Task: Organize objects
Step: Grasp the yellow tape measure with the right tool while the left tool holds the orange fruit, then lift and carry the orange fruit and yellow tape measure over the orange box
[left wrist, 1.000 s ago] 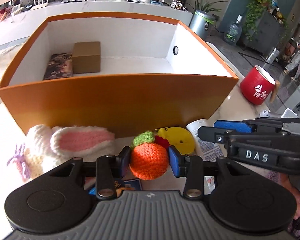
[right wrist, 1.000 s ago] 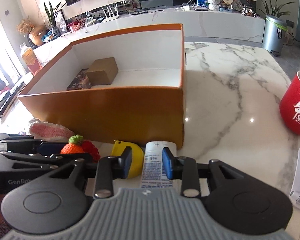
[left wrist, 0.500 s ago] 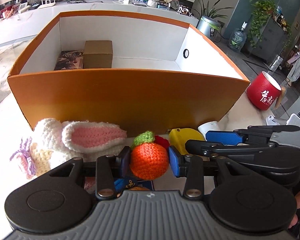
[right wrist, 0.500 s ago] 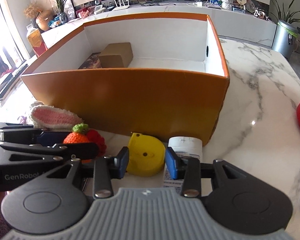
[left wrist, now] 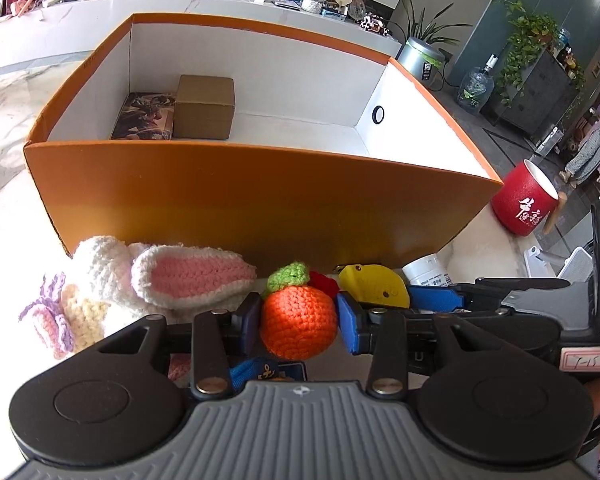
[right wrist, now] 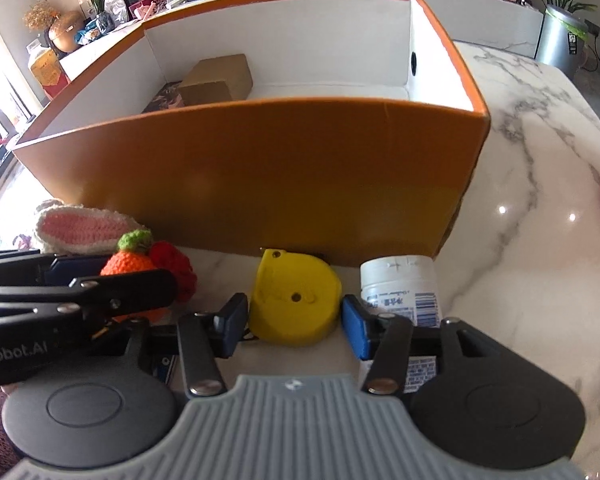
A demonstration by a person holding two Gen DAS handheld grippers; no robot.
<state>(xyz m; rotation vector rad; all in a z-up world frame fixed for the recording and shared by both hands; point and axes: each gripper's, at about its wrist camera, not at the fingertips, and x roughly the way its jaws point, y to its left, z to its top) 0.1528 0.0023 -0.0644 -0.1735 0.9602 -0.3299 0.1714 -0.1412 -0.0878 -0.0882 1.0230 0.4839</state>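
One crocheted orange (left wrist: 298, 322) with a green leaf sits between the blue pads of the left tool (left wrist: 298, 322), which is clenched on it just in front of the orange box (left wrist: 260, 204). One yellow tape measure (right wrist: 294, 300) lies on the marble counter (right wrist: 540, 208) between the pads of the right tool (right wrist: 294, 320); the pads stand close at both its sides, but whether they press it I cannot tell. At 3 o'clock of the tape measure lies one white bottle (right wrist: 400, 284) on its side, its base toward the box. At 9 o'clock of the orange lies one white crocheted bunny slipper (left wrist: 180, 280) with a pink lining, and one red crocheted piece (right wrist: 172, 266) touches the orange at 1 o'clock. The box is open at the top with white inner walls and holds two things in its far left corner: one brown cardboard carton (left wrist: 205, 106) and, touching it at 9 o'clock, one flat dark printed box (left wrist: 144, 116). One red mug (left wrist: 526, 204) stands on the counter at 3 o'clock of the box.
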